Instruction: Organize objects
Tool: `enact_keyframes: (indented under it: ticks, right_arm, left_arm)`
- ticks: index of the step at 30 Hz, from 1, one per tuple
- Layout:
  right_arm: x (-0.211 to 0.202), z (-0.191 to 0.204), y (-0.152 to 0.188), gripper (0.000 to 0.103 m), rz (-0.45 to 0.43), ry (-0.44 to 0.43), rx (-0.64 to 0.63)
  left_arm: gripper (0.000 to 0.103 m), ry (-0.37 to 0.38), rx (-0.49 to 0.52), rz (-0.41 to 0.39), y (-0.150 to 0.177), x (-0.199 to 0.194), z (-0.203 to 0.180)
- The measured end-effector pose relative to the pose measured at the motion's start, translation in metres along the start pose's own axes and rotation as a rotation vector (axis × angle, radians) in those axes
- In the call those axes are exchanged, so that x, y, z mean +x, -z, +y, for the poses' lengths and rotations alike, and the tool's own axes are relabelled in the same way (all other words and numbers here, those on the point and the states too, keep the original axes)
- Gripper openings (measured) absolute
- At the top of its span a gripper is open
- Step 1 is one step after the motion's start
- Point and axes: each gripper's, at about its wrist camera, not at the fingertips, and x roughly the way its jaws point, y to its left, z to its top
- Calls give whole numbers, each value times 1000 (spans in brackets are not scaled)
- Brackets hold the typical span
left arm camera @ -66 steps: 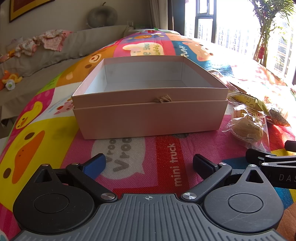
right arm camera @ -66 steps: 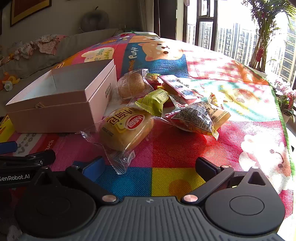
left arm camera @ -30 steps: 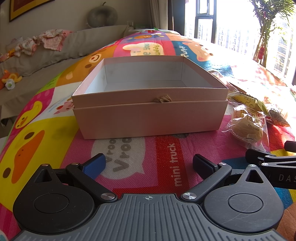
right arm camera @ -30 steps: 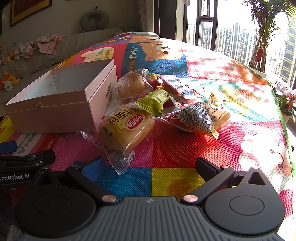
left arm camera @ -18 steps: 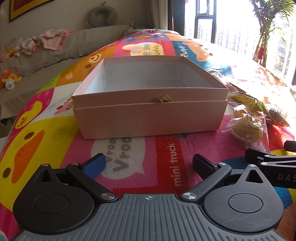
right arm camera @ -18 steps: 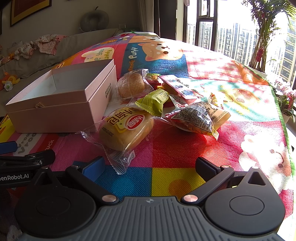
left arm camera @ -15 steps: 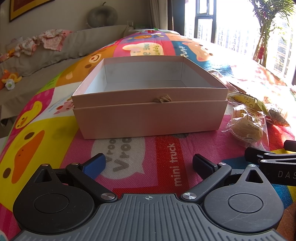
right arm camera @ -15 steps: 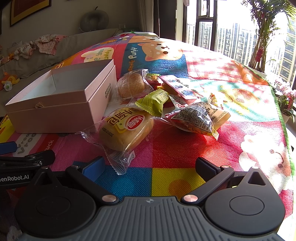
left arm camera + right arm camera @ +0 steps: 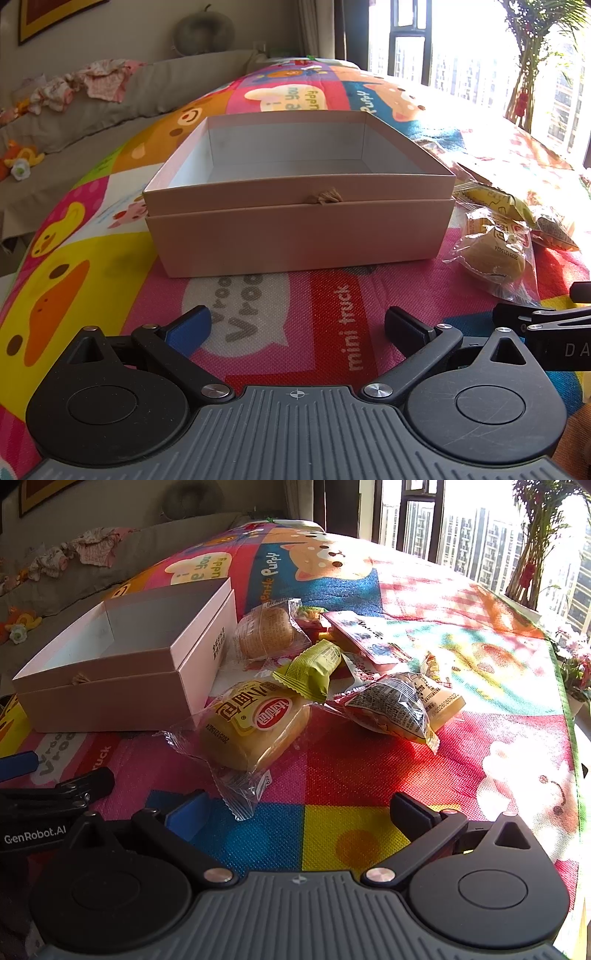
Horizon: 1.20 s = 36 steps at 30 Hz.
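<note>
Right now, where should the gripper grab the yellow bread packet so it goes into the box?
Probably across the plump middle of the bread packet, coming down from above with the right gripper, whose jaws are open just in front of it. The bun lies flat on the mat and looks soft, and its crinkly clear end looks too flimsy to pinch. The pink box sits open to its left.
</note>
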Motion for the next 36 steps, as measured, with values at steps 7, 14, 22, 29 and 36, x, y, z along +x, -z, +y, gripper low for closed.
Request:
enact_keyframes:
  ticks: [7, 14, 22, 29, 36]
  right_arm:
    - [-3, -2, 0, 103, 17, -26, -3]
    - [-40, 2, 4, 103, 14, -56, 8]
    - [-94, 7, -18, 103, -82, -36, -4]
    - [-128, -4, -73, 103, -147, -54, 35]
    - [-149, -25, -132, 103, -231, -49, 17]
  left_arm:
    - [103, 24, 6, 10, 1, -6, 2]
    - [103, 97, 30, 19, 2, -36, 7]
    - [103, 183, 13, -12, -35, -79, 23]
    - [103, 163, 31, -3, -103, -82, 48]
    - [102, 85, -1, 23, -153, -22, 83]
